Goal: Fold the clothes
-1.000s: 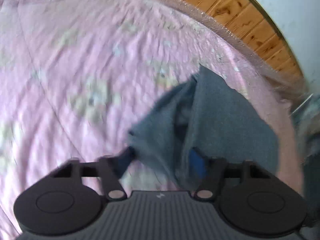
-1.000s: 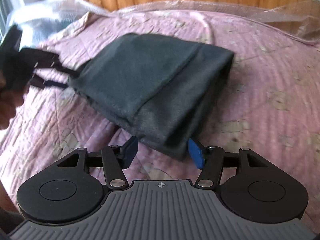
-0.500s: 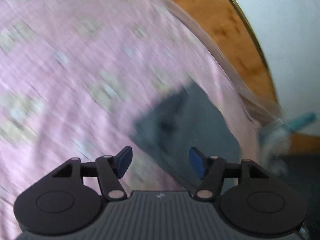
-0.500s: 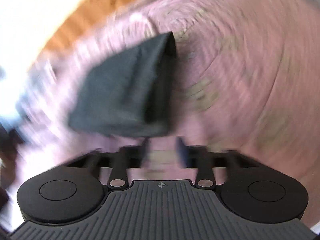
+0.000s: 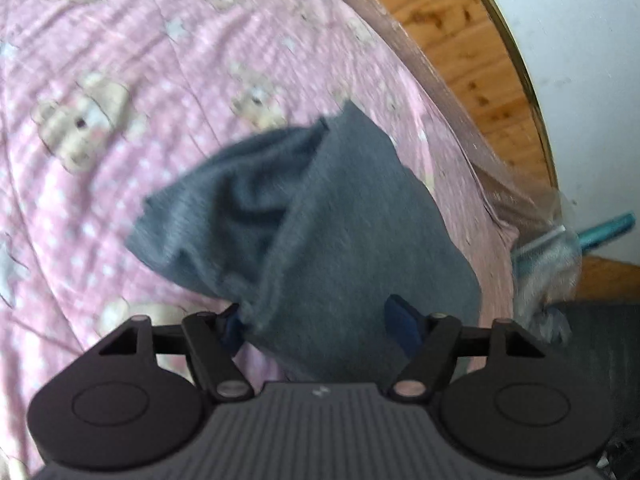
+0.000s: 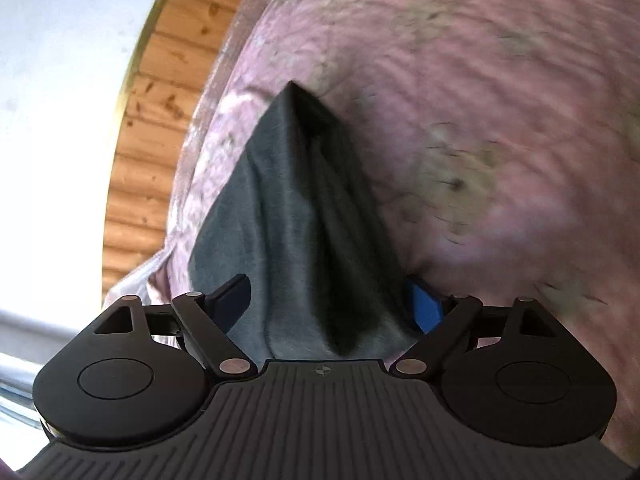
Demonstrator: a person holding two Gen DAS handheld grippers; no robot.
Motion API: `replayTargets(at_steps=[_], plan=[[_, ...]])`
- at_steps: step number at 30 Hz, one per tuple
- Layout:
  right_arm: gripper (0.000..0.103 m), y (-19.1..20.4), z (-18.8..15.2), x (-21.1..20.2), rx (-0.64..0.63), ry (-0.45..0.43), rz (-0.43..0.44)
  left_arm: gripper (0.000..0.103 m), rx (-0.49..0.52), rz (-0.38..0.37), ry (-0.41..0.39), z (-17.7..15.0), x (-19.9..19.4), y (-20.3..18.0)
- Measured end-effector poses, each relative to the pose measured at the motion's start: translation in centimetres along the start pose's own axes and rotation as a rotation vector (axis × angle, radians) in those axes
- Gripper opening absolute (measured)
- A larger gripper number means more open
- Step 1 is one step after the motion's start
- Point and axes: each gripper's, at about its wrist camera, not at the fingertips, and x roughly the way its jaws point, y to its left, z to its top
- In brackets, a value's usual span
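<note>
A folded dark grey garment lies on the pink bedspread. In the left wrist view its near edge spreads between my blue-padded fingers; my left gripper is open, its jaws wide apart on either side of the cloth. In the right wrist view the same garment runs away from me in a ridge, and its near end fills the gap of my right gripper, which is also open. Both views are blurred.
The bedspread has a bear print. A wooden headboard and a white wall border the bed; they also show in the right wrist view. A crumpled clear plastic bundle with a teal stick lies at the bed's edge.
Both grippers swung round and moved in on the garment. The right gripper's jaws narrowed half a second ago and are wide again. The garment's edge now lies between both pairs of fingers.
</note>
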Motion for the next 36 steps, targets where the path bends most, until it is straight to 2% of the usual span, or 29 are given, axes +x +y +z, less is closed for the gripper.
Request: replayTargets(at_steps=[2,3,4,5,6,8,11,16,19,21,23,24,26,28,29,30,31,32,33,34,36], plan=[[0.081,0.2,0.3,0.6,-0.016,0.034,0.017,0.067,-0.020,-0.006,-0.019,-0.3,0.0,0.2],[0.080,0.2,0.5,0.9,-0.022,0.044,0.016,0.063,-0.010,0.006,-0.029,-0.4,0.2,-0.2],[0.069,0.0,0.7,1.4,-0.021,0.056,-0.001,0.053,-0.013,0.010,-0.034,-0.3,0.3,-0.6],[0.039,0.2,1.0,1.8,-0.031,0.067,-0.021,0.029,-0.027,0.006,-0.034,0.0,0.2,-1.1],[0.029,1.0,1.4,2.0,-0.069,0.078,-0.049,0.024,-0.039,-0.006,-0.043,0.5,-0.2,-1.9],[0.024,3.5,2.3,1.9,-0.152,0.087,-0.094,0.023,-0.059,-0.047,-0.073,2.0,-1.4,-3.9],[0.022,8.1,4.8,1.1,-0.236,0.083,-0.080,0.021,-0.038,-0.090,-0.147,5.7,-3.6,-8.5],[0.022,17.6,12.5,2.0,-0.386,0.071,0.054,0.021,-0.006,-0.161,-0.322,12.7,-6.7,-14.9],[0.022,22.5,16.2,3.0,-0.472,0.065,0.133,0.021,0.026,-0.189,-0.394,14.7,-8.3,-17.5],[0.022,24.4,17.7,3.3,-0.516,0.064,0.172,0.022,0.039,-0.167,-0.416,14.7,-8.1,-18.0],[0.022,24.7,18.5,4.2,-0.549,0.066,0.183,0.029,0.017,-0.108,-0.404,14.4,-6.5,-16.8],[0.022,24.6,18.8,5.0,-0.564,0.072,0.179,0.037,-0.022,-0.049,-0.382,14.1,-4.6,-15.2],[0.026,21.9,18.8,8.3,-0.570,0.113,0.116,0.045,-0.084,0.111,-0.344,13.1,-0.4,-11.3],[0.037,17.8,18.4,12.8,-0.575,0.146,0.006,0.037,-0.113,0.368,-0.239,11.7,4.1,-6.2],[0.041,15.4,18.2,14.9,-0.593,0.172,-0.099,0.020,-0.160,0.428,-0.184,11.2,4.9,-4.0],[0.038,13.3,18.1,16.3,-0.588,0.209,-0.210,0.012,-0.194,0.415,-0.185,10.7,4.4,-2.9],[0.036,12.2,18.2,16.1,-0.549,0.210,-0.217,0.016,-0.208,0.374,-0.221,10.3,3.1,-2.5],[0.036,11.4,18.3,15.4,-0.517,0.202,-0.200,0.027,-0.200,0.348,-0.251,10.4,2.2,-2.8],[0.036,11.7,18.4,14.2,-0.520,0.175,-0.145,0.033,-0.176,0.334,-0.278,10.8,1.4,-3.7],[0.036,12.7,18.3,13.6,-0.562,0.147,-0.129,0.035,-0.147,0.309,-0.299,11.5,1.0,-4.7],[0.036,14.9,18.2,12.8,-0.649,0.096,-0.091,0.052,-0.056,0.263,-0.303,13.9,2.2,-7.2]])
